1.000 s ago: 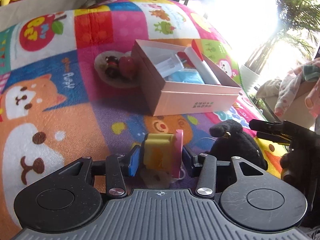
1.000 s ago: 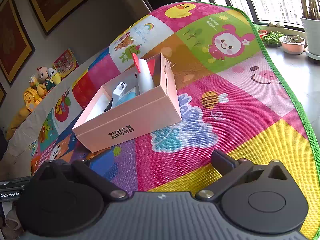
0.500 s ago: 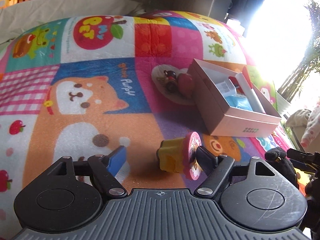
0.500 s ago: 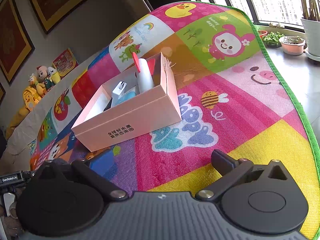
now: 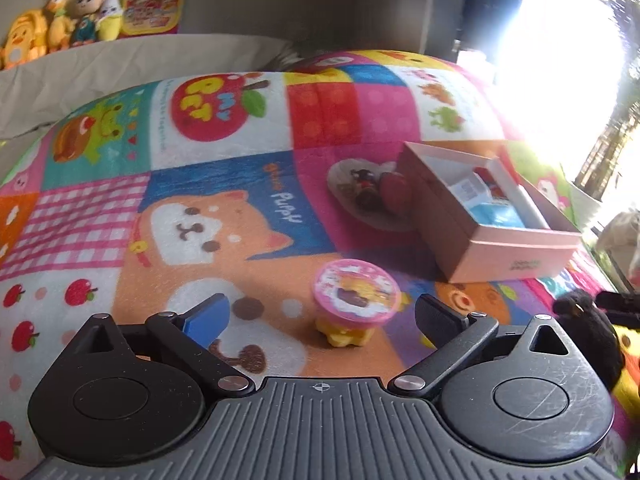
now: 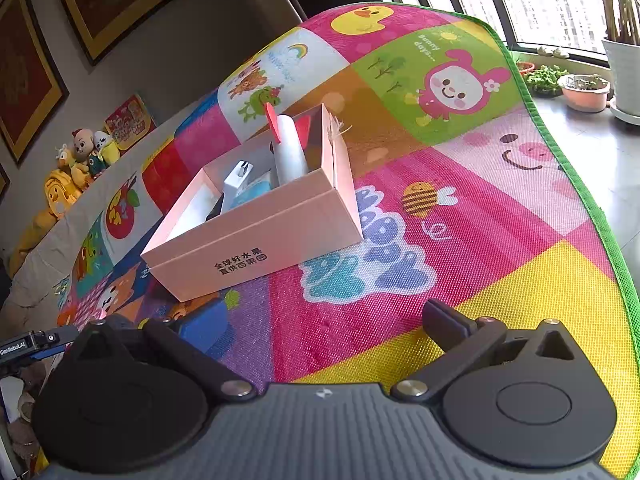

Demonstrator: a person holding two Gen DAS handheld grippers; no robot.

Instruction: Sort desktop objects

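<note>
Pink-lidded and yellow-bodied, the small toy cup (image 5: pixel 354 307) sits on the patchwork play mat (image 5: pixel 224 216), between the fingers of my left gripper (image 5: pixel 320 312) but touching neither. Those fingers are spread wide, the blue-padded one (image 5: pixel 206 314) well to one side and the black one (image 5: pixel 434 312) to the other. My right gripper (image 6: pixel 324 320) hovers over the mat with its fingers equally spread and nothing between them. Beyond the cup, the pink cardboard box (image 5: pixel 516 256) lies open-topped and already holds a white tube (image 6: pixel 289 156), a white adapter-like item (image 6: pixel 237 178) and something pale blue (image 5: pixel 496 216). Just beside the box's far side, a small plate (image 5: pixel 360 208) carries a red fruit-like item and dark pieces I cannot identify. A black plush object (image 5: pixel 588 332) lies close to the left gripper's right flank. I judge the step in hand to be handling this cup: it is released on the mat, not yet sorted into either the box or the plate. My next move, as I assess it, calls for re-centring the left fingers on the cup's body below the wide lid, closing squarely, then carrying it to its container. I note one risk: the lid overhangs the narrower base, so a grip on the rim may slip or tip the cup.
</note>
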